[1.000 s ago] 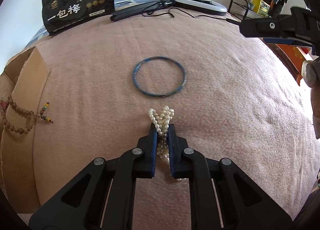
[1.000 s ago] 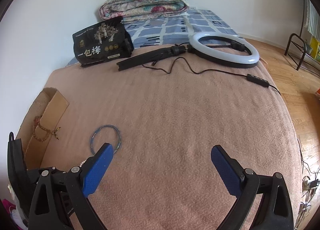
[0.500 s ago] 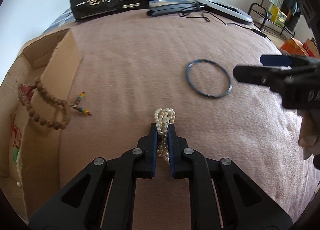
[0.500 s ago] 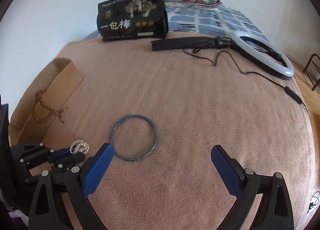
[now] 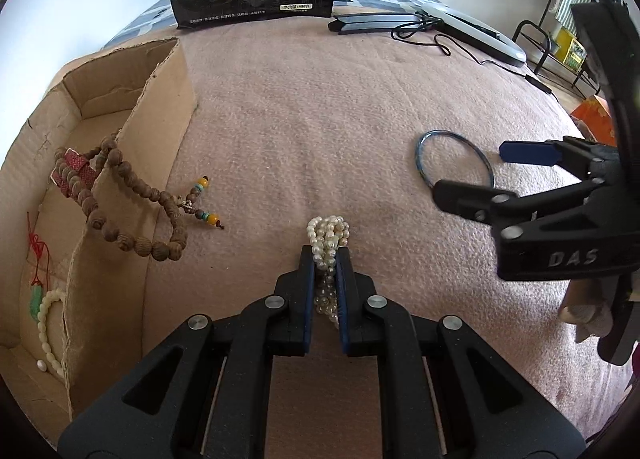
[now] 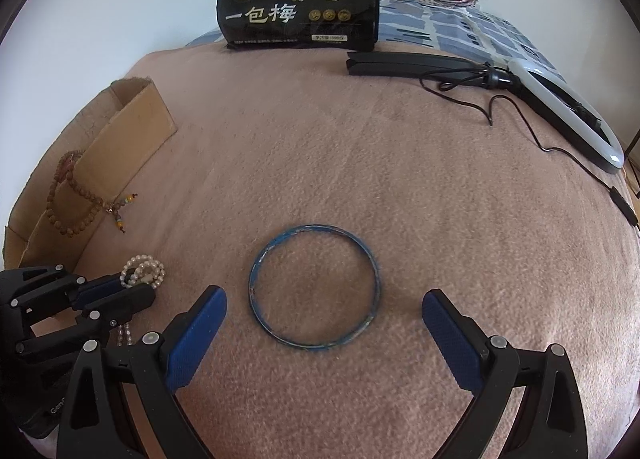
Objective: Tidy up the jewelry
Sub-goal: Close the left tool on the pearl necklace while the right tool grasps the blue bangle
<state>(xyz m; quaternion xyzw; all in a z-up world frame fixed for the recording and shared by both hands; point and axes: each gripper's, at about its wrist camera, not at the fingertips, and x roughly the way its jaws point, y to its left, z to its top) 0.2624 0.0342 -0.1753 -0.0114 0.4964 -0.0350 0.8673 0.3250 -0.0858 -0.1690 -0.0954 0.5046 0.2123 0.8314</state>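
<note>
Bed: your left claw (image 5: pixel 325 259), clamped on pearls (image 5: pixel 328 233), has swung toward box (image 5: pixel 160 99); right claw (image 6: pixel 324 313), spread apart, now frames bangle (image 6: pixel 314 287).

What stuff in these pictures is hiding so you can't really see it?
- Pearl strand: in the left wrist view, its lower part sits between the left gripper's fingers.
- Blue bangle: in the left wrist view, the right gripper covers its near side.
- Cardboard box: in the right wrist view, its wall hides the inside.
- Black bag: small print is too tiny to read in both views.
- Ring light: the right wrist view's edge cuts it off.
</note>
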